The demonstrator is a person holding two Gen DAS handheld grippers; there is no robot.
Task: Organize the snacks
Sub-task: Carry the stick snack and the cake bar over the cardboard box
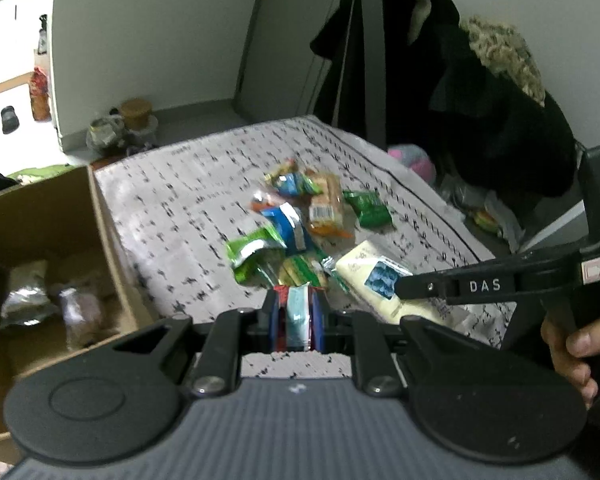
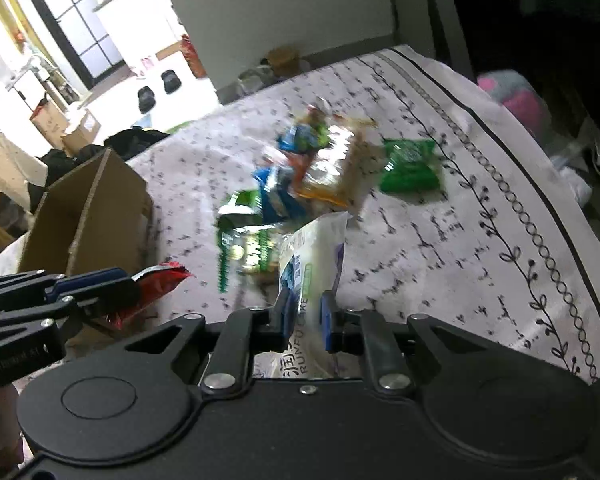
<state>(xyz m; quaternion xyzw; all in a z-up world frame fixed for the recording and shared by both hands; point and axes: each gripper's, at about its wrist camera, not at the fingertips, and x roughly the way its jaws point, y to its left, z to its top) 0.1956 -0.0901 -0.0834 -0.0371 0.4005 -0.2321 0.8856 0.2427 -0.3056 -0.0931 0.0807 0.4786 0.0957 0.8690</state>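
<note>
Already both pairs of fingers are clenched: the left gripper grasps a red packet, the right gripper a white pouch. Lift each clear of the snack pile on the bed, then cross the cardboard box wall; its near flap, blurred, probably stands up.

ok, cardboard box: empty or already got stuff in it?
Not empty. The left wrist view shows the open cardboard box holding a silver packet and a brownish packet.

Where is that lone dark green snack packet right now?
The dark green packet lies flat on the patterned cloth, just right of the orange packet.
</note>
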